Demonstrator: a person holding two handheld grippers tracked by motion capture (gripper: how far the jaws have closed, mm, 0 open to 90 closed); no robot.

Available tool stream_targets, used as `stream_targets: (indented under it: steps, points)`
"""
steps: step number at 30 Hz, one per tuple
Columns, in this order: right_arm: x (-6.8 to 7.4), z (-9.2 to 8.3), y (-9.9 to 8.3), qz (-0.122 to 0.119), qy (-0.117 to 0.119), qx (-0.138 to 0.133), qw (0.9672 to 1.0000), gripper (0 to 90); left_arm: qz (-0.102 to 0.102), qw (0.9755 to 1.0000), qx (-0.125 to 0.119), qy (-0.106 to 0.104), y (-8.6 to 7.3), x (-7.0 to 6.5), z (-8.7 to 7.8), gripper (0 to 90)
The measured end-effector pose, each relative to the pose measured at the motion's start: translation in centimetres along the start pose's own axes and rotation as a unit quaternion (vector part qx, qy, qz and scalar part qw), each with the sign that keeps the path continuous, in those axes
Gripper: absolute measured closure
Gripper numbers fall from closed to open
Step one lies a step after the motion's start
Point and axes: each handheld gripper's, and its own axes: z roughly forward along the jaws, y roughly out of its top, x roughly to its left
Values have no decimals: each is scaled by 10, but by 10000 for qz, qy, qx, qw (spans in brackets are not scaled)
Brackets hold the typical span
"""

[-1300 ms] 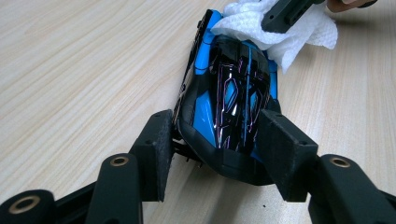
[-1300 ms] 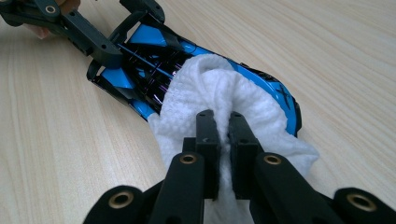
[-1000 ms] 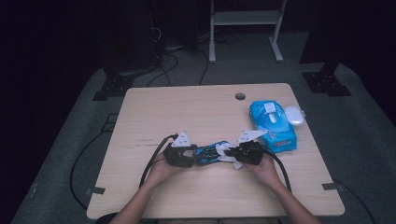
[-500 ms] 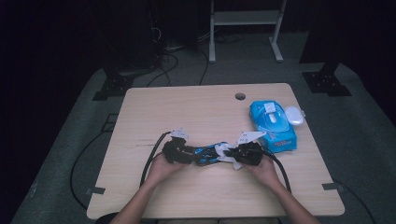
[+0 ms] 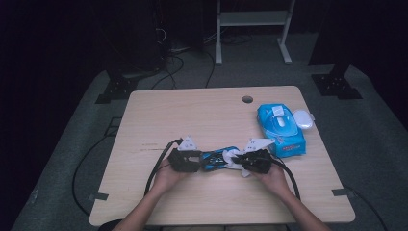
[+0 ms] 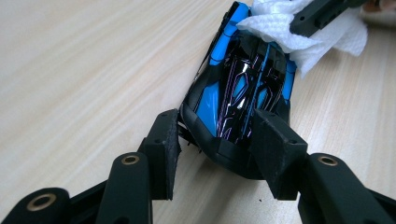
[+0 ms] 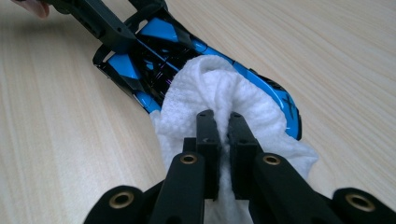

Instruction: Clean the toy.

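Dark room, light wood table [image 5: 192, 115] with a blue wet-wipe pack [image 5: 281, 129] near its right edge, well apart from the left hand. Blue-and-black toy car [image 6: 238, 93] lies on the table's near middle between both grippers; left gripper [image 6: 219, 140] has just been closing its jaws around the car's tail end, right pad against the body, left pad just beside it. Right gripper [image 7: 219, 128] is pinched tight on a white wipe [image 7: 219, 88] draped over the car's other end.
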Motion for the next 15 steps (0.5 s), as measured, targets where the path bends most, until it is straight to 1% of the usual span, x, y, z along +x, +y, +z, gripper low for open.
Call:
stream_targets:
  steps: [1,2,3,4,5,6,7,8,9,10,11,12,13,14,15]
  points:
    - [0,-2,0,17,74,45,10000,849,258,9994,-104,188,-2,-8,-2,525]
    - [0,-2,0,17,74,45,10000,849,258,9994,-104,188,-2,-8,-2,526]
    - [1,-6,1,-39,126,127,9998,848,329,9990,-130,268,-3,-11,-3,526]
    - [1,-6,1,-39,126,127,9998,848,391,9985,-176,349,-4,-14,-3,526]
    - [-1,-14,2,-77,90,75,9999,847,579,9970,-199,480,-4,-19,-4,526]
    - [-1,-14,2,-77,90,75,9999,847,579,9970,-199,480,-4,-19,-4,526]
    - [-7,-21,4,-66,-7,4,10000,844,667,9957,-229,596,-5,-24,-5,527]
    - [-10,-23,5,-35,-27,-5,10000,841,755,9947,-223,660,-5,-27,-5,527]
    - [-17,-25,7,22,-54,-20,10000,840,797,9941,-246,686,-6,-28,-5,527]
    - [-17,-25,7,22,-54,-20,10000,840,797,9941,-246,686,-6,-28,-5,527]
    - [-28,-26,11,140,5,-39,9999,835,850,9932,-283,739,-7,-30,-5,526]
    - [-28,-26,11,140,5,-39,9999,835,850,9932,-283,739,-7,-30,-5,527]
    - [-37,-24,14,224,266,-63,9994,800,918,9926,-293,743,-8,-30,-6,527]
    - [-37,-24,14,224,266,-63,9994,800,918,9926,-293,743,-8,-30,-6,527]
    - [-42,-17,17,325,525,46,9981,678,873,9927,-364,752,-9,-30,-5,527]
